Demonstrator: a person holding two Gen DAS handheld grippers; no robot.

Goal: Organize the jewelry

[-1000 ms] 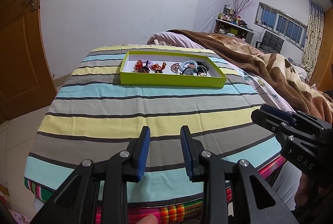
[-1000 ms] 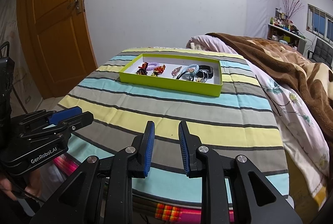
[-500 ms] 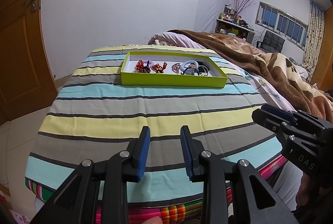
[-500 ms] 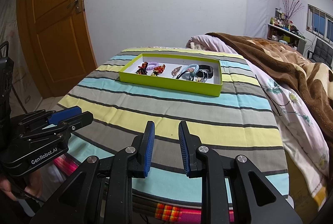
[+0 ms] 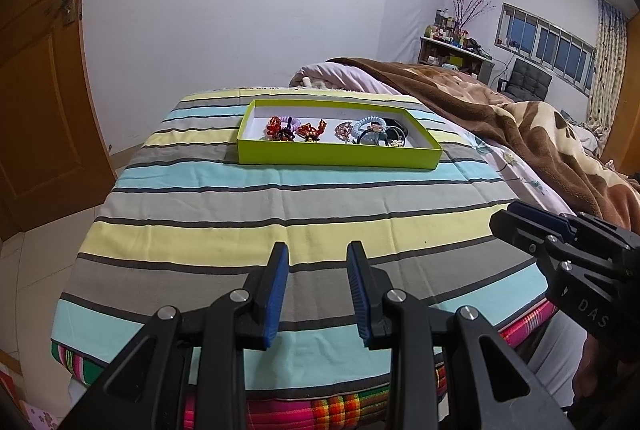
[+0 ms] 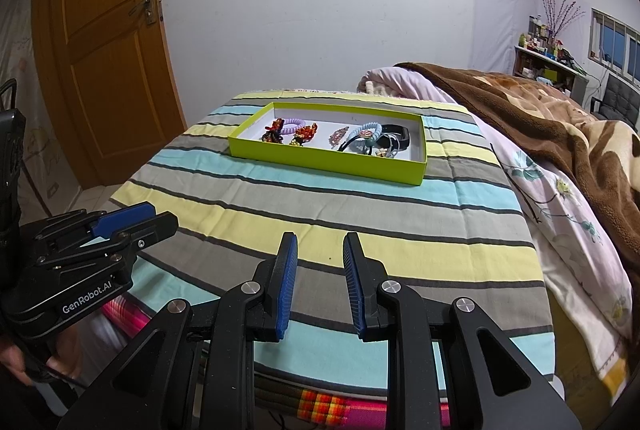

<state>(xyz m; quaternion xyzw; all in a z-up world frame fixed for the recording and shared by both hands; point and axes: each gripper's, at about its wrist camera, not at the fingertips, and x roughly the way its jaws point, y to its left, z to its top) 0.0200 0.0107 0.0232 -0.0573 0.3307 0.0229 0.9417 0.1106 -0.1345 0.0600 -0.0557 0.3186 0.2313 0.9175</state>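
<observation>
On the striped cloth (image 5: 280, 198) covering the bed, toward its far end, sits a lime-green tray (image 5: 340, 154) with a white inside. Along its floor lie the hair pieces: a purple coil tie (image 6: 294, 126) and two red ornaments (image 6: 305, 134) at the left, a pink clip (image 6: 339, 136) in the middle, and a blue tie (image 6: 366, 138) tangled with black bands (image 6: 396, 136) at the right. All of them are inside the tray, none on the cloth.

Both tools hang over the near edge of the bed, well apart from the tray. Left tool (image 5: 316, 270): blue pads parted, nothing between them. Right tool (image 6: 320, 262): likewise parted and empty. Each shows at the edge of the other's view. A brown blanket (image 6: 540, 110) is heaped on the right, and a wooden door (image 6: 100, 70) stands at the left.
</observation>
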